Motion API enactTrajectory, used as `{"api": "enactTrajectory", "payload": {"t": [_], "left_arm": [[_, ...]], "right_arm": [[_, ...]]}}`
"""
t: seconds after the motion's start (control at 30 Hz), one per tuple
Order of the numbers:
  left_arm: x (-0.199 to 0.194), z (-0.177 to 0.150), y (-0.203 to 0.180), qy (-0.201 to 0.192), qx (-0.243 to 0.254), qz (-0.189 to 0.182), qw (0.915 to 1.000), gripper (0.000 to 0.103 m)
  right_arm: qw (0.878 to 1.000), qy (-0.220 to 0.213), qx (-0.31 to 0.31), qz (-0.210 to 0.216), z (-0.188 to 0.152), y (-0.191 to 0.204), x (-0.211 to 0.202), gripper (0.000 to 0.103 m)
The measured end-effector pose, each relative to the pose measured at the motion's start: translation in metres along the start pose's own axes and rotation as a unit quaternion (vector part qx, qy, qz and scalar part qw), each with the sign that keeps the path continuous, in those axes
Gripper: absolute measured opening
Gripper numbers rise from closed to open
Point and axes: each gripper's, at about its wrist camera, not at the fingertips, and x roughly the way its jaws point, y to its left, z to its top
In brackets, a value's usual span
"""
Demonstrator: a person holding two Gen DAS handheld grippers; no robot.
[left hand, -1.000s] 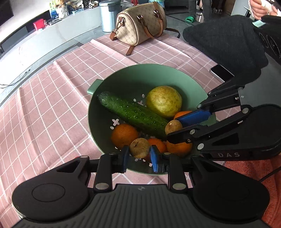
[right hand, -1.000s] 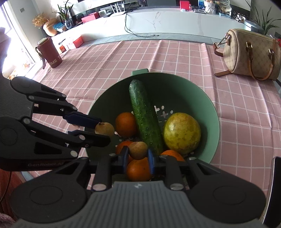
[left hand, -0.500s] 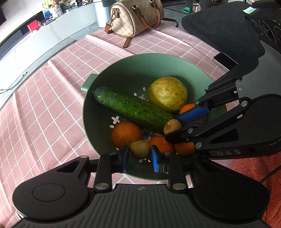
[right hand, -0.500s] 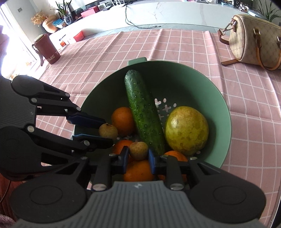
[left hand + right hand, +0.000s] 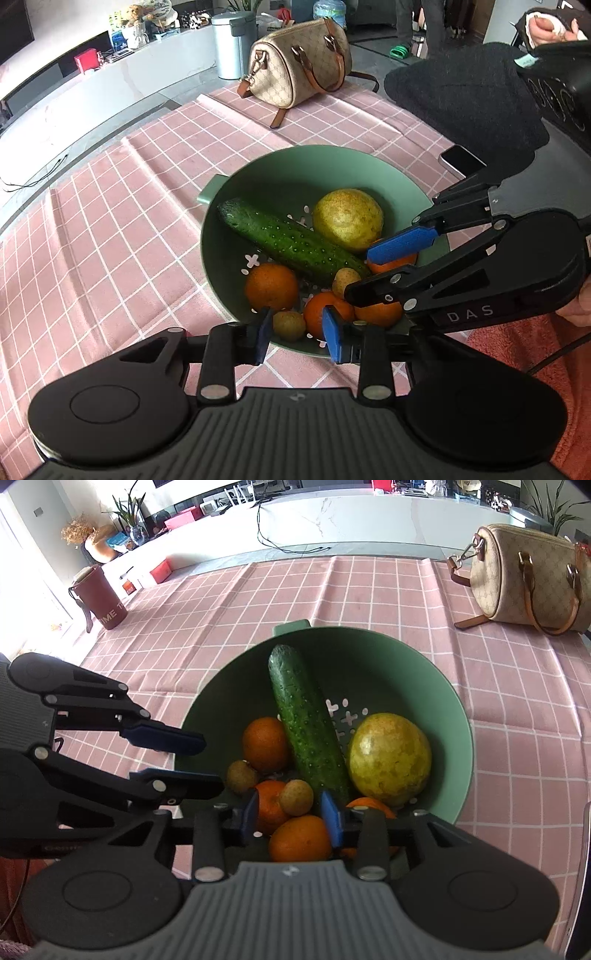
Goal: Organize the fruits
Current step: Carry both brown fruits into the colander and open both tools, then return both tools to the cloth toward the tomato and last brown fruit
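Cucumber (image 5: 309,724) lengthwise in colander (image 5: 458,716), tip toward handle

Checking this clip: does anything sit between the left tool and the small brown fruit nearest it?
Nothing visible does. The left tool is open, and the small brown fruit lies in the green bowl straight ahead of its gap; an orange sits just beyond it.
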Motion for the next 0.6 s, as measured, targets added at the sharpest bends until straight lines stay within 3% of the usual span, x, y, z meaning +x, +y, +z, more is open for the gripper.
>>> {"api": "enactTrajectory", "payload": {"t": [0.2,0.6], "left_arm": [[-0.036,-0.015,0.019,-0.033,-0.060,0.027,0.9973,0.038],[-0.071,-0.078,0.060,-0.083,-0.167,0.069,0.9799,0.038]], "right_arm": [[0.999,-0.043,0.021,-0.002,-0.001,0.022,-0.021,0.035],[0.991,-0.125,0.054,-0.004,-0.027,0.088,-0.026,0.035]]}}
